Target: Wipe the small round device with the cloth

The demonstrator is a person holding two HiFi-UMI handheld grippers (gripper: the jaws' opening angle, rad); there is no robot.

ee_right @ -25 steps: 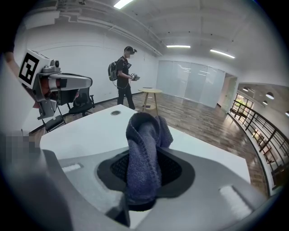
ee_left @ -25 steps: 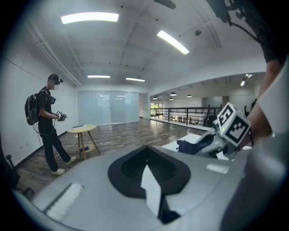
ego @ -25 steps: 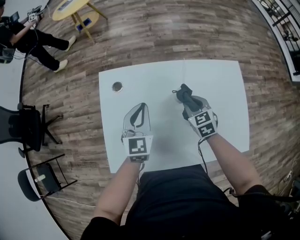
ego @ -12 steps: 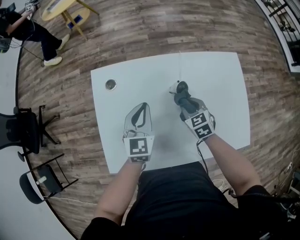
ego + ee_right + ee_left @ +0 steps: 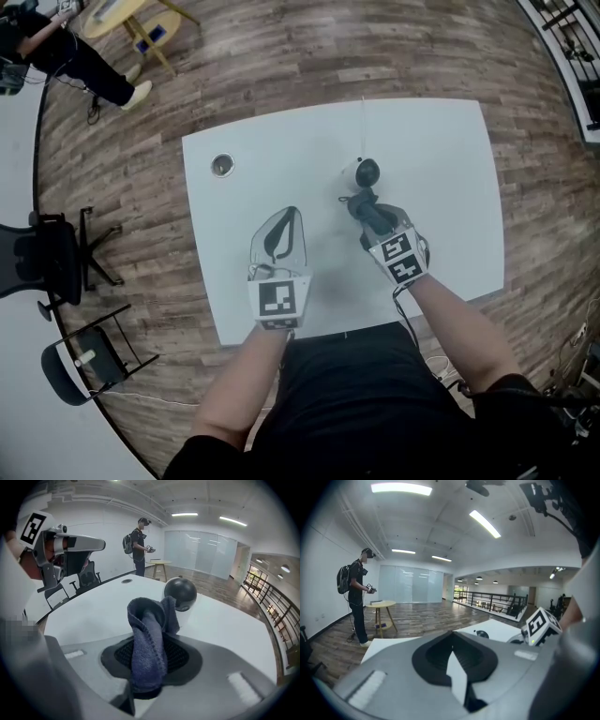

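The small round device (image 5: 361, 172), white with a dark round front, stands on the white table (image 5: 441, 187); it shows as a dark ball (image 5: 180, 594) in the right gripper view. My right gripper (image 5: 367, 212) is shut on a folded dark blue-grey cloth (image 5: 147, 637), and the cloth (image 5: 364, 204) ends just on my side of the device. Whether they touch I cannot tell. My left gripper (image 5: 284, 217) rests to the left over the table, shut with nothing in it, and it shows at the upper left (image 5: 70, 543) of the right gripper view.
A thin cable (image 5: 363, 127) runs from the device to the table's far edge. A small round metal insert (image 5: 222, 165) sits near the far left corner. Black chairs (image 5: 47, 253) stand left of the table. A person (image 5: 66, 52) and a yellow round table (image 5: 122, 14) are farther off.
My right gripper has drawn the cloth back toward me, off the device, which now shows uncovered. The left gripper has stayed where it was.
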